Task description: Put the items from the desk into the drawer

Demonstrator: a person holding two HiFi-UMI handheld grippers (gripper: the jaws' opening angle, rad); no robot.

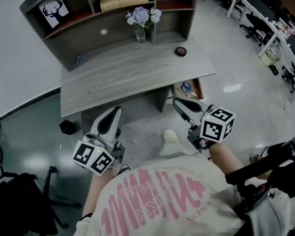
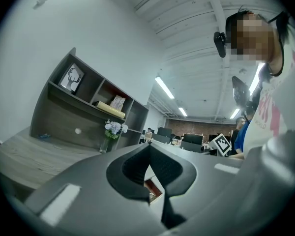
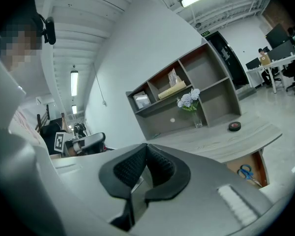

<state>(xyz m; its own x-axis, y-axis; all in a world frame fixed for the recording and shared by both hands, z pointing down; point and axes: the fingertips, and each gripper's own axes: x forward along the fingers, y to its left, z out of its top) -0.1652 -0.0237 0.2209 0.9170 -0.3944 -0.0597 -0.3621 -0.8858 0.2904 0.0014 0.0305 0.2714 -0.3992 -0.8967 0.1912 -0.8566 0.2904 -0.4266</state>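
Note:
A black tape roll (image 1: 180, 51) (image 3: 234, 126) lies on the grey desk (image 1: 118, 77) near its right end. Under that end the drawer (image 1: 200, 86) (image 3: 259, 162) stands open, with blue-handled scissors (image 1: 187, 88) (image 3: 245, 171) inside. My left gripper (image 1: 116, 110) (image 2: 148, 146) hangs shut and empty in front of the desk's middle, below its front edge. To its right, my right gripper (image 1: 176, 102) (image 3: 146, 146) is also shut and empty, its tip just short of the open drawer. Neither gripper touches anything.
A hutch (image 1: 64, 23) with shelves stands on the desk's back. A vase of pale flowers (image 1: 141, 21) (image 3: 191, 102) (image 2: 112, 129), a small white ball (image 1: 103, 32) and a small blue thing (image 1: 78, 59) sit beneath it. A black chair (image 1: 19, 200) is at lower left; office chairs (image 1: 255, 26) stand far right.

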